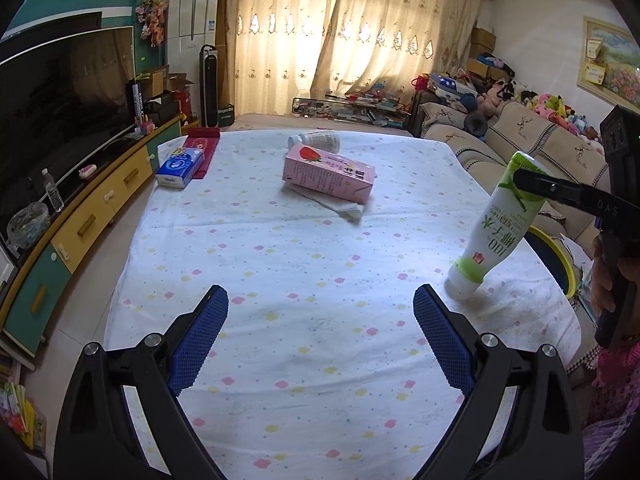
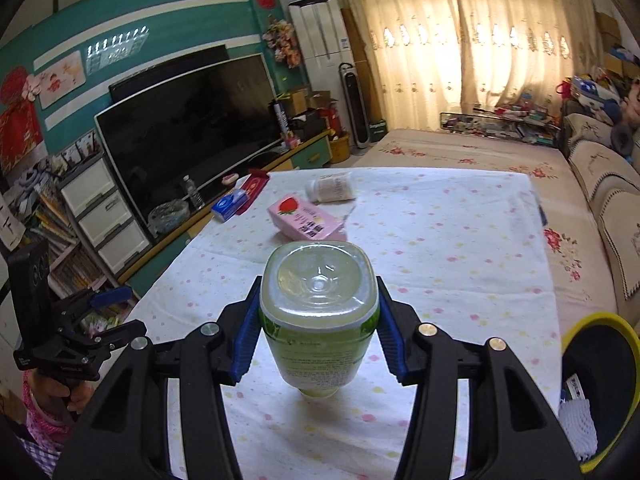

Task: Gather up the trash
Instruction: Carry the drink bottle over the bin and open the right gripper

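Observation:
My right gripper is shut on a green and white drink bottle, held cap down above the flowered tablecloth. The left wrist view shows the same bottle tilted at the right, clamped near its base by the right gripper. My left gripper stands open over the near part of the cloth with nothing between its blue pads. A pink strawberry milk carton lies on a crumpled tissue mid-table. Behind it lies a white bottle on its side.
A blue tissue pack and a red box sit at the far left of the table. A yellow-rimmed black bin stands by the table's right side. A TV cabinet runs along the left, a sofa along the right.

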`<state>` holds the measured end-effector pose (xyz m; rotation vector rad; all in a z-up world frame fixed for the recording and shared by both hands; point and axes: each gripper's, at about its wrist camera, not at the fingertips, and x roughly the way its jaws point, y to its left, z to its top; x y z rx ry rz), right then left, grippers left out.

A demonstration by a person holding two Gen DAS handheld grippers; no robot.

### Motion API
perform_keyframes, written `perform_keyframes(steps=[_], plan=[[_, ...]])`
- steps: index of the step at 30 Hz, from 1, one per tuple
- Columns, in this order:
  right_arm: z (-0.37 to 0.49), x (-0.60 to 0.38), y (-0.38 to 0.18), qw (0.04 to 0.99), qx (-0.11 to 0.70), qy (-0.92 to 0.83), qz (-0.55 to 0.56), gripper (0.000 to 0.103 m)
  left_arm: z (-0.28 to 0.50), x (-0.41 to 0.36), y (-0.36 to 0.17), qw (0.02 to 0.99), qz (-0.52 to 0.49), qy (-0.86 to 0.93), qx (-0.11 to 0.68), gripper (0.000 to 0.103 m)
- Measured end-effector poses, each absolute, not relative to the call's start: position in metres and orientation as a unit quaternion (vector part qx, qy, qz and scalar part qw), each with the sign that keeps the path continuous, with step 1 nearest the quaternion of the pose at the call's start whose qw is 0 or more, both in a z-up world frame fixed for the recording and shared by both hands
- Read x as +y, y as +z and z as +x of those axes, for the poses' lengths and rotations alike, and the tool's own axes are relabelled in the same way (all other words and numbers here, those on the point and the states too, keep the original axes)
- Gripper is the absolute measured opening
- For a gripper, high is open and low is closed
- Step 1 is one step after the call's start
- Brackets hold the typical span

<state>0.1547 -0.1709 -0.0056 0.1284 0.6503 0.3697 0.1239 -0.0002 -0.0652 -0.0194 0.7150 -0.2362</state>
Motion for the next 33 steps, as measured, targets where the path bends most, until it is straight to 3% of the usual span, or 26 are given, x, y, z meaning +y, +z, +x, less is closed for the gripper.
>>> perform_keyframes(steps=[14,26,30,33], plan=[[0.125,-0.315,0.000,0.951,0.288,-0.029,0.112,0.050,0.146,-0.042,-0.071,0.921,0.011,-0.147,0.362,0.092],[0.132,-0.415,-0.069,0.910,0.345,-0.184,0.141,0.050,0.166,-0.074,-0.078,0.912,0.034,-0.161,0.376,0.092],[0.131,-0.426,-0.080,0.906,0.343,-0.198,0.149,0.064,0.173,-0.078,-0.081,0.910,0.038,-0.162,0.381,0.092],[0.132,-0.422,-0.081,0.908,0.340,-0.202,0.138,0.067,0.178,-0.081,-0.084,0.908,0.041,-0.163,0.384,0.092]])
